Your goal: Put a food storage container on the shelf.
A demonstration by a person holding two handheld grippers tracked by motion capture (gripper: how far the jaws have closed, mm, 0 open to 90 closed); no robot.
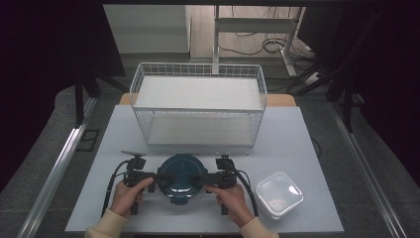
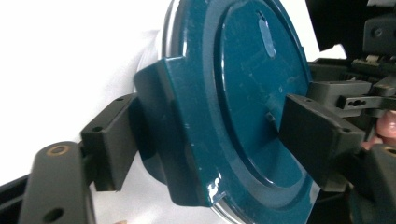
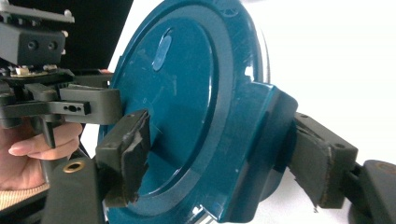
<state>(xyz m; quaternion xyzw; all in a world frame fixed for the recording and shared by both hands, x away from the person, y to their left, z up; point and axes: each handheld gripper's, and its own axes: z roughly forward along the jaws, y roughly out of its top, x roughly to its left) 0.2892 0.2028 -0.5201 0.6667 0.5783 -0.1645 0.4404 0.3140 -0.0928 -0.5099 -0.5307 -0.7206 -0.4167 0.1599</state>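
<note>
A round container with a dark teal lid sits on the white table near its front edge. My left gripper comes at it from the left and my right gripper from the right, both held level. In the left gripper view, my left gripper has one pad on the lid's top and the other against the outside of a side latch. In the right gripper view, my right gripper clamps the opposite latch the same way, with its other pad on the lid.
A white wire basket with two white shelves stands behind the container. A clear plastic box with a clear lid lies at the front right. The table ends close in front of the person's hands.
</note>
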